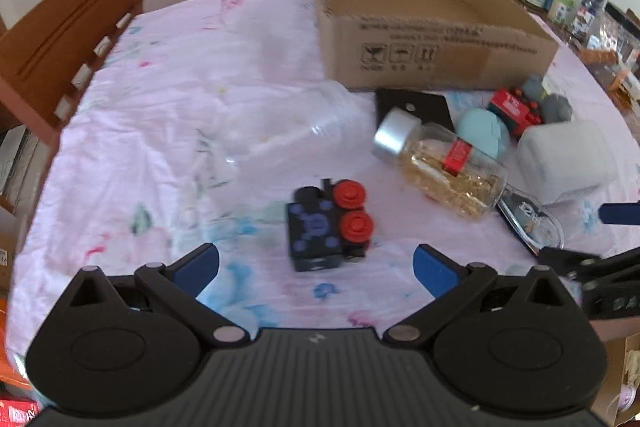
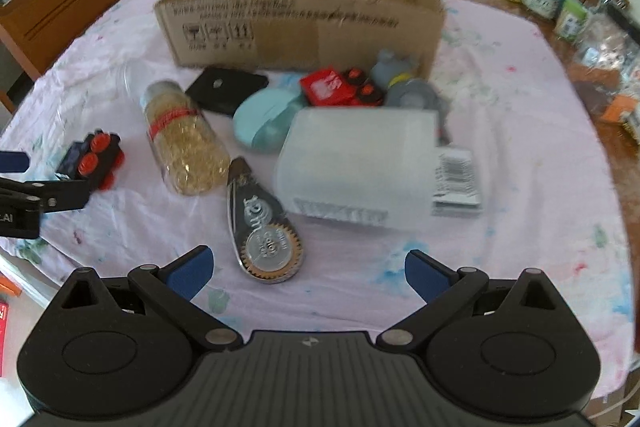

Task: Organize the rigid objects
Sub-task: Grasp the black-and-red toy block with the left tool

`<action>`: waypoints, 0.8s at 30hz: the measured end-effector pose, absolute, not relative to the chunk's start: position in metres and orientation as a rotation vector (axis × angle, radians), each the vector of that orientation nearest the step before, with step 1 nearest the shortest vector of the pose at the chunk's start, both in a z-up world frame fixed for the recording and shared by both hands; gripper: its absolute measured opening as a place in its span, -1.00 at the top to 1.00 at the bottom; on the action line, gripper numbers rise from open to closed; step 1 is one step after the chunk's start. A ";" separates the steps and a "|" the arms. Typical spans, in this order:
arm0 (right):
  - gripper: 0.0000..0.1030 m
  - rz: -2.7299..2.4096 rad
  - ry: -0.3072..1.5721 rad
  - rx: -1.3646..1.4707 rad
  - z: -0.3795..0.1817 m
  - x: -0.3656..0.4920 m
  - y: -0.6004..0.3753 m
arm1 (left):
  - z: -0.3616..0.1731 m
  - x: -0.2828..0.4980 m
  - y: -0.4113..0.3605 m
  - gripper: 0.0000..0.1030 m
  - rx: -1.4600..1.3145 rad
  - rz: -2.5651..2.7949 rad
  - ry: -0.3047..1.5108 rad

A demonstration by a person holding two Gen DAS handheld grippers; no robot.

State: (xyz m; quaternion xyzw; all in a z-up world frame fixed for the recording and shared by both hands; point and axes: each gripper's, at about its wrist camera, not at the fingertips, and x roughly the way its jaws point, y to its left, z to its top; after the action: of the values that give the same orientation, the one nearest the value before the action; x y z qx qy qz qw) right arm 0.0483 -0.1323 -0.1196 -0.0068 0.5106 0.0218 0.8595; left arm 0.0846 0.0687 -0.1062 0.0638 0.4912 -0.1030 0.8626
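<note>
Left claw [image 1: 316,269]: spread wide, holding nothing, hanging over the pink cloth [image 1: 160,115] just short of the toy train.
Toy train [image 1: 329,223]: black with two red wheels, lying on its side on the cloth, long axis running away from the camera.
Right claw [image 2: 308,273]: wide apart, empty, correction tape [image 2: 262,227] just ahead.
Correction tape: lies flat, narrow end pointing away toward the jar [image 2: 184,143].
Jar: on its side, silver cap toward the cardboard box [image 2: 304,15].
Hard to make out: frosted plastic box [image 2: 360,167] is blurred; a grey toy [image 2: 390,67] is partly hidden behind a red train [image 2: 336,87].
</note>
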 end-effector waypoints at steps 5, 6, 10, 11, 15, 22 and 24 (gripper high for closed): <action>-1.00 -0.004 1.055 -0.037 -0.134 0.046 -0.136 | -0.126 0.089 0.063 -0.99 0.143 -0.214 1.034; -1.00 -0.002 1.049 -0.042 -0.134 0.043 -0.138 | -0.129 0.090 0.064 -0.99 0.146 -0.205 1.044; -1.00 -0.009 1.030 -0.044 -0.134 0.036 -0.150 | -0.134 0.090 0.068 -0.99 0.121 -0.199 1.032; -1.00 -0.011 1.026 -0.043 -0.135 0.035 -0.154 | -0.134 0.090 0.069 -1.00 0.120 -0.200 1.027; -1.00 -0.001 1.009 -0.049 -0.136 0.031 -0.162 | -0.134 0.091 0.068 -1.00 0.124 -0.205 1.029; -1.00 0.006 0.978 -0.055 -0.137 0.026 -0.164 | -0.134 0.092 0.068 -0.98 0.117 -0.198 1.018; -1.00 0.001 0.973 -0.052 -0.137 0.025 -0.163 | -0.131 0.092 0.069 -0.91 0.094 -0.188 0.995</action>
State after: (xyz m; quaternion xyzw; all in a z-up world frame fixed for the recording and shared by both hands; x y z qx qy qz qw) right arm 0.0247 -0.1629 -0.1372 -0.0250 0.4676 0.0003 0.8836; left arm 0.0923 0.0694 -0.1310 0.0452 0.4764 -0.0898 0.8735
